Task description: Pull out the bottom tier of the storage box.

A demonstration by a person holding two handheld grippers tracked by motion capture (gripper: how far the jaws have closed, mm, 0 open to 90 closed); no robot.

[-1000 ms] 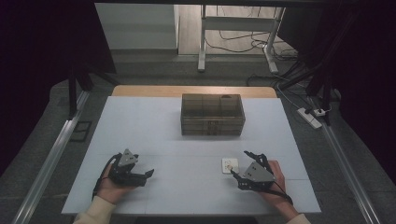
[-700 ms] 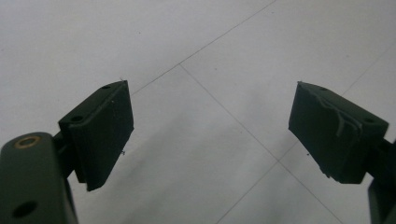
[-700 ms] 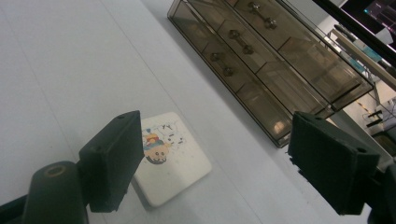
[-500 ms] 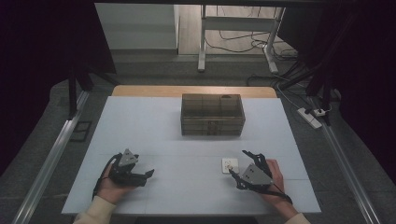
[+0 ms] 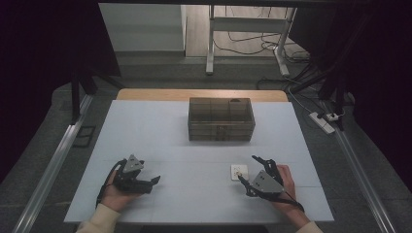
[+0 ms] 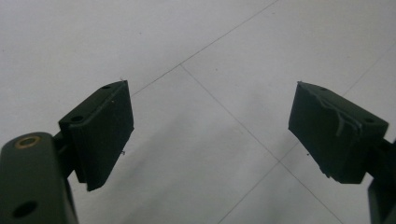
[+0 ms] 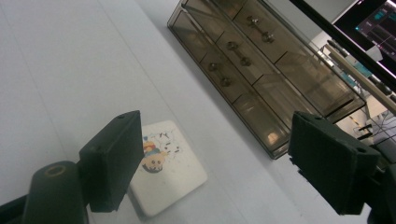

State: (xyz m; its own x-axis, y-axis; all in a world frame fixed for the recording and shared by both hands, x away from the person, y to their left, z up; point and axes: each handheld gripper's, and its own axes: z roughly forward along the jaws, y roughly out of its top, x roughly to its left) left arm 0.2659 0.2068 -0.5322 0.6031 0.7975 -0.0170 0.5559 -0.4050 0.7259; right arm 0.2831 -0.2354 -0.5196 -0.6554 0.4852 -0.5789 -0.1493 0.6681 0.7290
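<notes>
A small white square card (image 5: 239, 171) with a cartoon print lies flat on the white table (image 5: 145, 131), right of centre near the front. My right gripper (image 5: 247, 171) hovers just beside it, open; in the right gripper view the card (image 7: 167, 164) sits low between the spread jaws, partly behind the left one. A smoky see-through drawer box (image 5: 221, 119) stands at the back middle, its knobbed drawers (image 7: 233, 56) shut. My left gripper (image 5: 154, 181) rests at the front left, open over bare table (image 6: 205, 116).
The table's front edge runs just below both hands. A wooden strip (image 5: 145, 94) borders its far edge. Metal rails (image 5: 53, 160) flank the table. A power strip (image 5: 323, 122) lies on the floor at the right.
The right gripper has tilted and shifted slightly by the card. The left gripper has stayed in place.
</notes>
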